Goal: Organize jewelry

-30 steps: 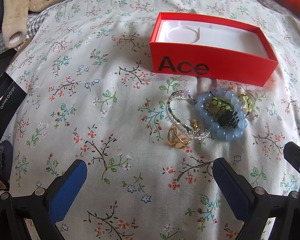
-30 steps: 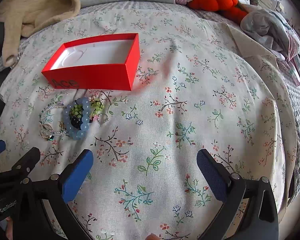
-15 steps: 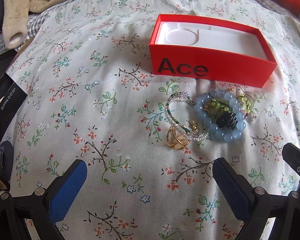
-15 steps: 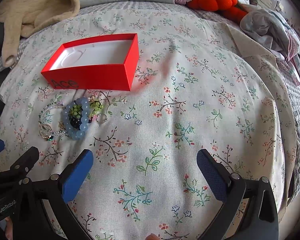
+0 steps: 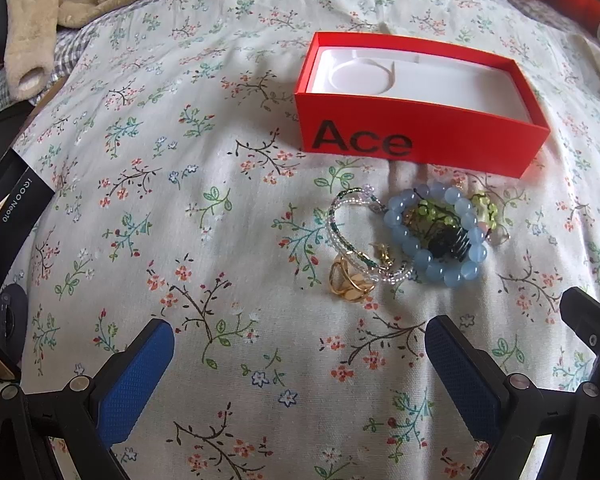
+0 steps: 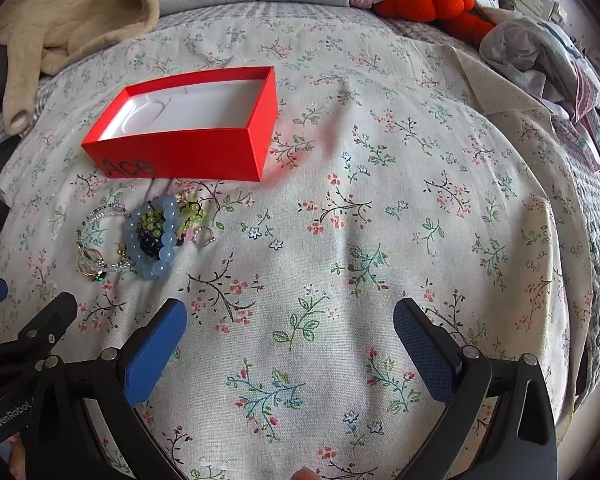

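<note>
Both claws, the left claw and the right claw, were spread wide above the floral bed and held nothing. The jewelry lay in a small pile on the bed, just beside the red box, which was open.

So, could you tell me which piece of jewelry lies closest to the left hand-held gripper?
The gold ring: it sits at the near edge of the pile, ahead of the blue bead bracelet and clear bead bracelet.
</note>
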